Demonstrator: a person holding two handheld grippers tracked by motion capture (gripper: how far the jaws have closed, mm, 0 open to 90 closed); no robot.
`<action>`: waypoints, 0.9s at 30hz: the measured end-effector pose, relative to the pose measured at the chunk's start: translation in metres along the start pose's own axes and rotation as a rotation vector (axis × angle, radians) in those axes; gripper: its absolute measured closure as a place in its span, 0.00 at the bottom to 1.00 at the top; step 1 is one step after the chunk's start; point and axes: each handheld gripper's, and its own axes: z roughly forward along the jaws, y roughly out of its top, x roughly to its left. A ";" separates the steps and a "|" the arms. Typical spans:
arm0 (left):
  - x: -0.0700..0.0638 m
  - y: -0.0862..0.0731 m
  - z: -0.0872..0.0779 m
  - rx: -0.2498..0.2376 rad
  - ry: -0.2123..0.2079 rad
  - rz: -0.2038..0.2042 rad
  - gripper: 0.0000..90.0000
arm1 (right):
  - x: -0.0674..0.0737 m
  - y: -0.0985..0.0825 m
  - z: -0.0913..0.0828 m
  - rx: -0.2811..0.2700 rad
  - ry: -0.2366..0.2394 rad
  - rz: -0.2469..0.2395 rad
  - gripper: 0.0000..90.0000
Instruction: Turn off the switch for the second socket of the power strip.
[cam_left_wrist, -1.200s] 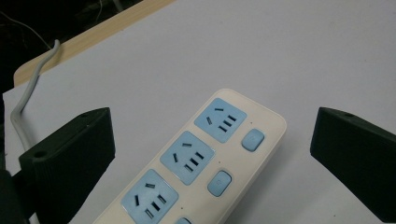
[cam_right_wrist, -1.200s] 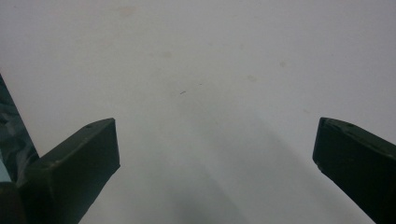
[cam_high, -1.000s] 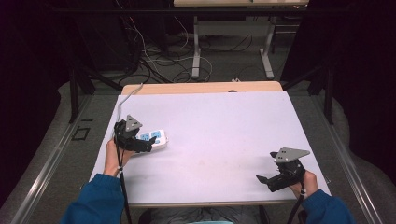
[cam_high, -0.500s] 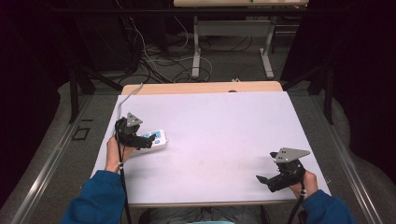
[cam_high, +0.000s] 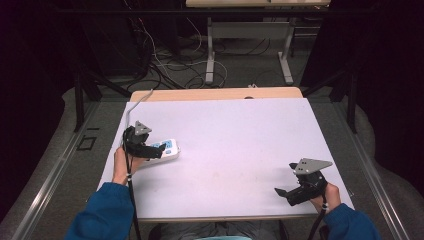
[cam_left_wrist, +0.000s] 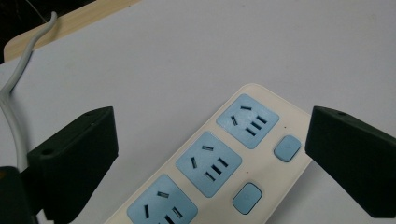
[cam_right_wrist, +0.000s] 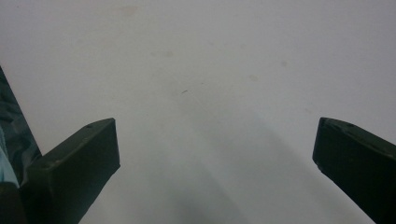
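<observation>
A white-topped table (cam_high: 235, 145) carries everything, with a bare wooden strip along its far edge. Near the table's left edge, about midway between front and back, lies a white power strip (cam_high: 162, 151) with light-blue sockets and small blue buttons, its grey cord (cam_left_wrist: 11, 100) running off toward the far left corner. The left gripper (cam_high: 159, 150) sits over that strip: in the left gripper view its two black jaws stand wide apart, one on each side of the strip (cam_left_wrist: 219, 163), neither pressing on it. The right gripper (cam_high: 279, 192) is held near the table's front right corner, well apart from the strip; in the right gripper view its jaws are spread wide over bare tabletop (cam_right_wrist: 210, 93), holding nothing.
</observation>
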 end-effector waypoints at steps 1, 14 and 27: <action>0.001 0.000 0.000 0.000 -0.002 0.006 0.06 | 0.000 0.000 0.000 -0.004 -0.004 0.004 0.00; 0.001 -0.003 -0.003 -0.031 -0.035 -0.012 0.54 | 0.000 0.000 0.000 -0.007 -0.006 -0.005 0.00; 0.003 -0.006 -0.009 -0.080 -0.044 -0.044 0.90 | 0.000 0.000 0.000 -0.004 -0.005 0.001 0.00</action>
